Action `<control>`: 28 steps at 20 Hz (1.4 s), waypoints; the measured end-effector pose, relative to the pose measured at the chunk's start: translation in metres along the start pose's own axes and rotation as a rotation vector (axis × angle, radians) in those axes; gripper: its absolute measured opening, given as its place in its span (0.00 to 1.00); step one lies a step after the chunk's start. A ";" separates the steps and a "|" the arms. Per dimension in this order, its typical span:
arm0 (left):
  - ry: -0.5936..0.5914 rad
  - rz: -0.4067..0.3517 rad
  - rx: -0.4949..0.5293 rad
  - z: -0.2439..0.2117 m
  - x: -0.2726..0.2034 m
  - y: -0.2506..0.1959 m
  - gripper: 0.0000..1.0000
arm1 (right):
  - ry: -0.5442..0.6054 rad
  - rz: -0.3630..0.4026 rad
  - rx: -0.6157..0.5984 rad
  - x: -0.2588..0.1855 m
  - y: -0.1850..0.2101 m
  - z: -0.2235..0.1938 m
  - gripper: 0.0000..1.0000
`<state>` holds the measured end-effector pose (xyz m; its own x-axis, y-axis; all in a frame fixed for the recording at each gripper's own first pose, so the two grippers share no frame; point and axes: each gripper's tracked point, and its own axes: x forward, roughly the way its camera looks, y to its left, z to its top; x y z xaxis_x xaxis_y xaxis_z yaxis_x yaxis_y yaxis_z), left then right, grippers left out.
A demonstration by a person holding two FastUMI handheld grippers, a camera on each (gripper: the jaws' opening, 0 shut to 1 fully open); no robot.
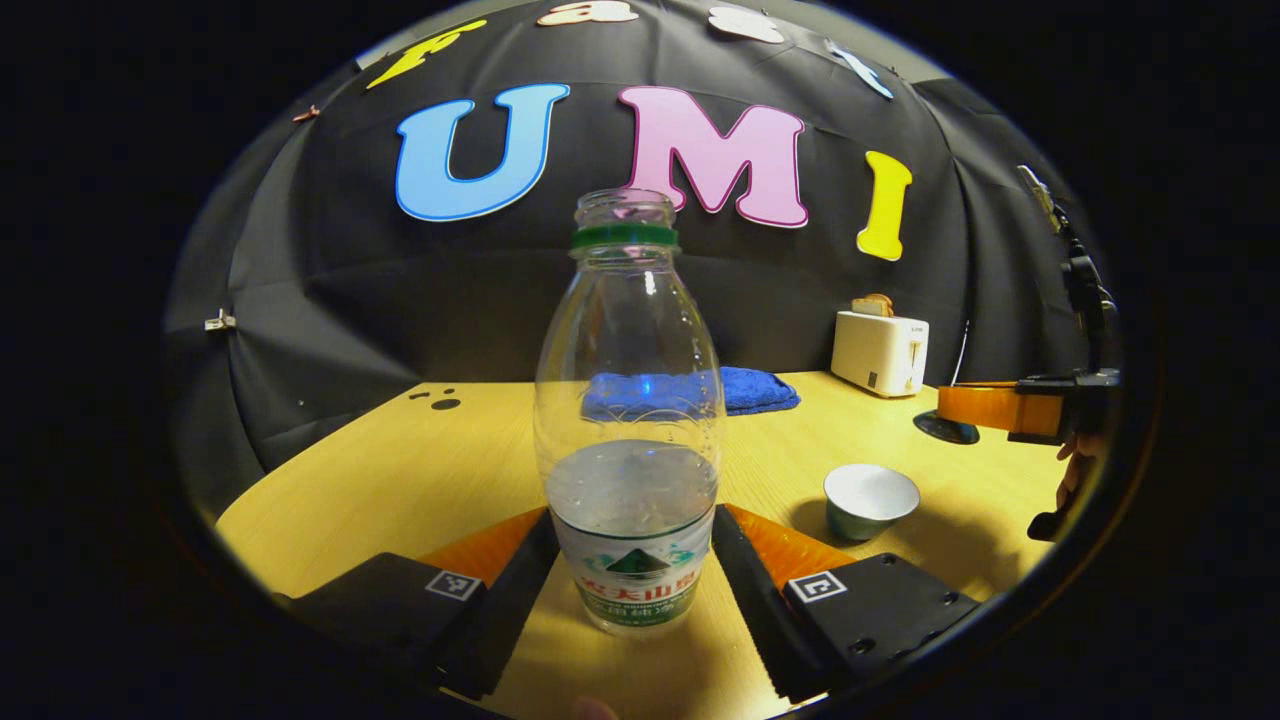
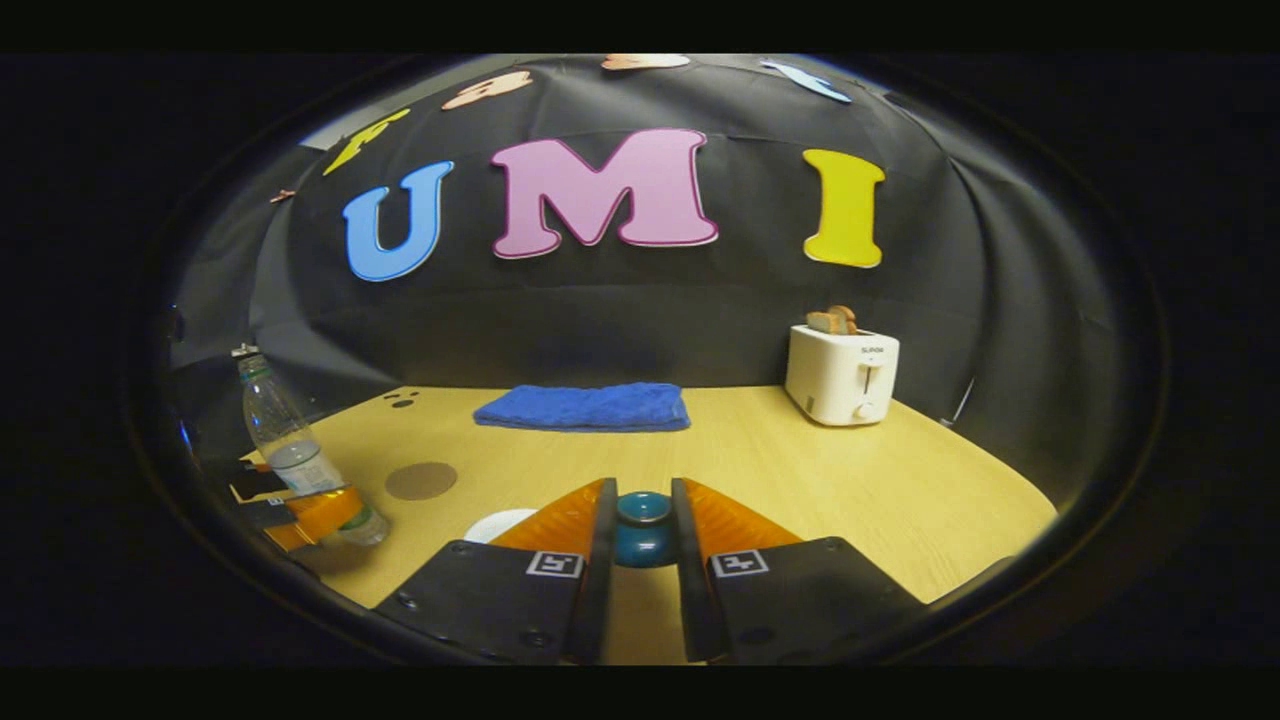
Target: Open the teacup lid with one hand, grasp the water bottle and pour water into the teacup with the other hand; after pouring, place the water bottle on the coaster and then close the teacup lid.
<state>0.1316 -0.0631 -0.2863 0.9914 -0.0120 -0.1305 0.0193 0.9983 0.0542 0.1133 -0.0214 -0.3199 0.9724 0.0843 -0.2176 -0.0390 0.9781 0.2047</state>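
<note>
Your left hand-held gripper [image 1: 632,560] is clamped on the clear plastic water bottle [image 1: 630,420], both fingers pressing its labelled lower body. The bottle is upright, cap off, with a green ring at the neck and water filling roughly the lower third. Its base sits at or just above the yellow wooden table [image 1: 400,480]; I can't tell which.

The small white-lined teacup [image 1: 870,500] stands open on the table, near the bottle and to its right in the left gripper view. From the right gripper view only a sliver of its pale rim [image 2: 497,522] is visible past your left finger.

Your right hand-held gripper [image 2: 640,540] is closed on the dark teal teacup lid [image 2: 642,525], pinching it by the knob between both fingers, lid held clear of the cup. In the left gripper view that same gripper [image 1: 1010,408] hangs at the right edge, above and beyond the cup, with part of your hand [image 1: 1075,470] below it.

The round brown coaster [image 2: 421,480] lies flat on the table, bare, just beside the bottle in the right gripper view.

Farther back: a folded blue cloth [image 2: 585,407] mid-table near the wall, and a white toaster [image 2: 841,375] with bread slices sticking out at back right.
</note>
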 end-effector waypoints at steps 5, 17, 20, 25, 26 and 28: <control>0.012 0.021 0.066 0.002 -0.001 0.000 0.78 | 0.005 -0.011 0.006 0.000 -0.016 -0.004 0.31; 0.136 0.198 0.904 0.021 0.022 0.012 0.76 | 0.003 -0.019 -0.026 0.003 -0.049 -0.007 0.31; 0.178 0.210 1.033 0.016 0.027 0.006 0.76 | 0.000 -0.021 -0.023 0.002 -0.057 -0.007 0.31; 0.233 0.246 1.176 0.013 0.039 0.005 0.75 | 0.003 -0.027 -0.027 0.001 -0.069 -0.010 0.31; 0.241 0.249 1.199 0.015 0.039 0.006 0.75 | 0.003 -0.028 -0.027 0.002 -0.071 -0.011 0.31; 0.241 0.254 1.252 0.018 0.041 0.006 0.76 | 0.003 -0.028 -0.025 0.002 -0.074 -0.010 0.31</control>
<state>0.1749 -0.0585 -0.2735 0.9394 0.3096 -0.1471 0.0726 0.2395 0.9682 0.1154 -0.0917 -0.3452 0.9725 0.0573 -0.2256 -0.0176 0.9845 0.1743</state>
